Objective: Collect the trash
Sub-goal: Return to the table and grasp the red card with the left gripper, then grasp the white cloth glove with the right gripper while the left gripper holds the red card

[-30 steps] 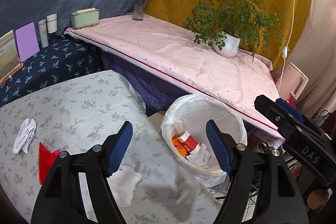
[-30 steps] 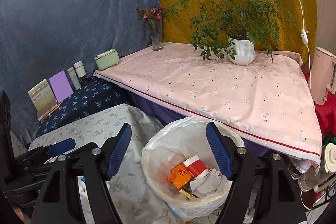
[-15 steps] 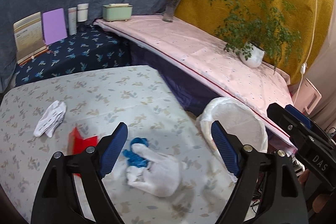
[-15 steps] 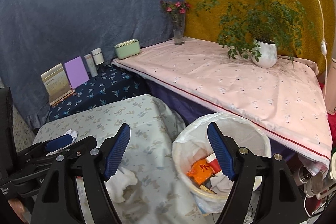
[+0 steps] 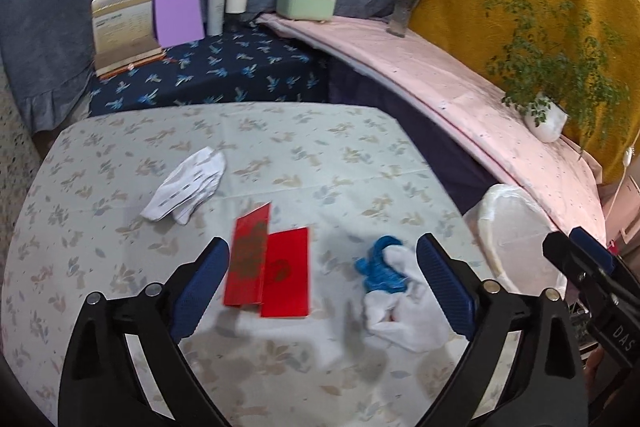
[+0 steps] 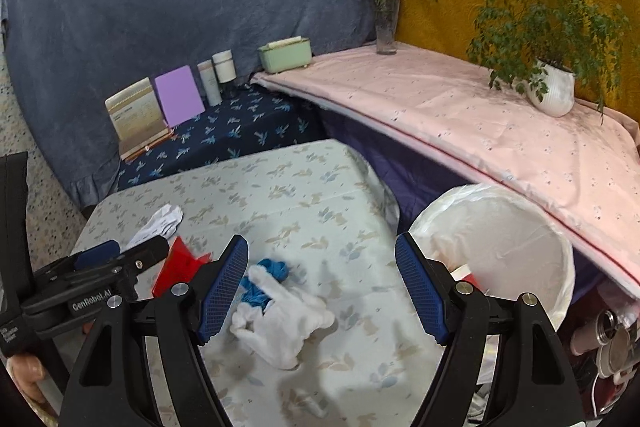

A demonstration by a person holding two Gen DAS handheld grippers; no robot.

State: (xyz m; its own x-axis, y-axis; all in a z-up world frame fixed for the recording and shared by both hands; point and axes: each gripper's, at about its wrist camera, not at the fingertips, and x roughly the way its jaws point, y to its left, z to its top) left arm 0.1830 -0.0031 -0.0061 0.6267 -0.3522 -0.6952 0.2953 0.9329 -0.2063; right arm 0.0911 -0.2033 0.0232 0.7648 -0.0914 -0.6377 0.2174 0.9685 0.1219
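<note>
on the floral-clothed bench [image 5: 120, 147], a red folded card [image 5: 268, 263], two crumpled white tissues [image 5: 184, 187] and a white-and-blue wad [image 6: 276, 307] are still waiting while some trash is already sitting in the white-lined bin [image 6: 552, 247], the left gripper [image 5: 322, 287], just widened, and the right gripper [image 6: 322, 291] both hanging released and empty.

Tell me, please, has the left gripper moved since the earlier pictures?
Yes. The left gripper, jaws just opening and empty, swung from over the bin to above the table.
</note>
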